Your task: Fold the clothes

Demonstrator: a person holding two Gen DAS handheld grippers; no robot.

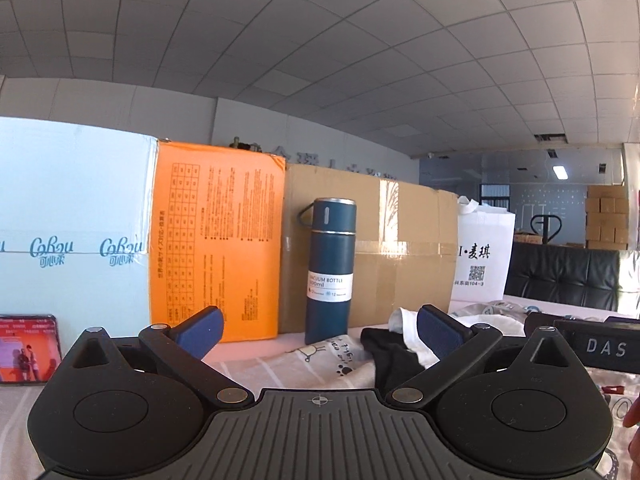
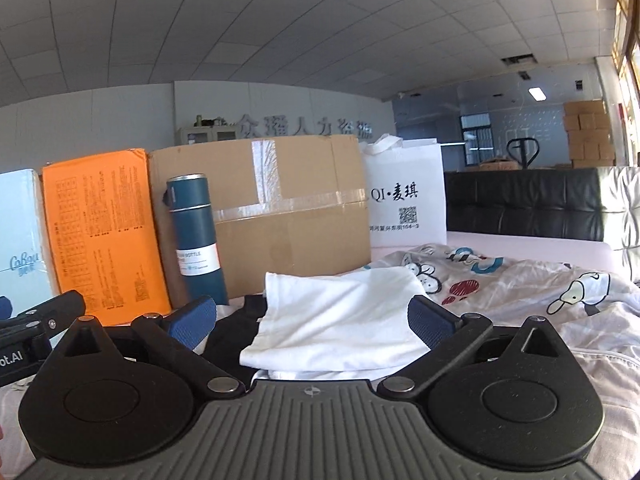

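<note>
Boxes are lined up at the back of a bed covered w/ a cartoon-print sheet (image 2: 520, 280); a blue bottle (image 1: 330, 268) is stood in front. Folded white shirt (image 2: 340, 316) is laid on a black garment (image 2: 230, 332), between the released right gripper (image 2: 314, 318) fingers, untouched. Left gripper (image 1: 320, 334) is also spread wide, nothing held.

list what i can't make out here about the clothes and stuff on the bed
- White garment, right wrist view: near edge hidden behind the right gripper.
- Black garment, both views: mostly covered by the white one; type unclear.
- Vacuum bottle label, both views: small print unreadable.
- Phone, left wrist view: cut by the left edge.
</note>
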